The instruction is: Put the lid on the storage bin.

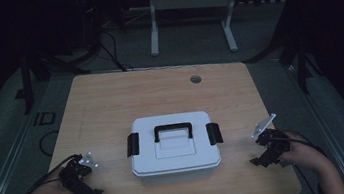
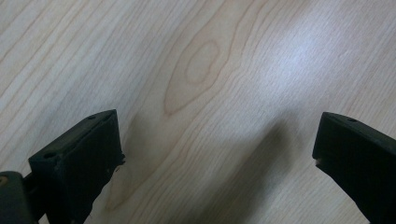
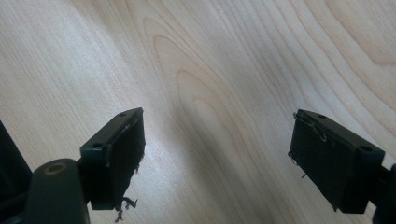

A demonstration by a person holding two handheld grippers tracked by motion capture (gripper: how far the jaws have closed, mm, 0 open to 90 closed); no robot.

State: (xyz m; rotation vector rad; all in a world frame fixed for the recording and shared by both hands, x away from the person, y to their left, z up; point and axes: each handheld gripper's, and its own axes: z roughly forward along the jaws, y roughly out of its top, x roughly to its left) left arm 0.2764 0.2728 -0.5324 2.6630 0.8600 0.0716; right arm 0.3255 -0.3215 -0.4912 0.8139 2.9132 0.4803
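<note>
A white plastic box (image 1: 174, 149) with a black handle (image 1: 172, 128) and two black side latches sits shut in the middle of the wooden table (image 1: 159, 93). My left gripper (image 1: 81, 182) rests near the table's front left, a short way left of the box. My right gripper (image 1: 268, 152) rests at the front right, apart from the box. In the left gripper view the left gripper (image 2: 217, 149) is open over bare wood. In the right gripper view the right gripper (image 3: 217, 158) is open too, with nothing between its jaws.
A round cable hole (image 1: 195, 79) lies near the table's far edge. Beyond the table stands a white desk frame (image 1: 188, 4) on grey floor, with dark stands and cables at both sides. The room is dim.
</note>
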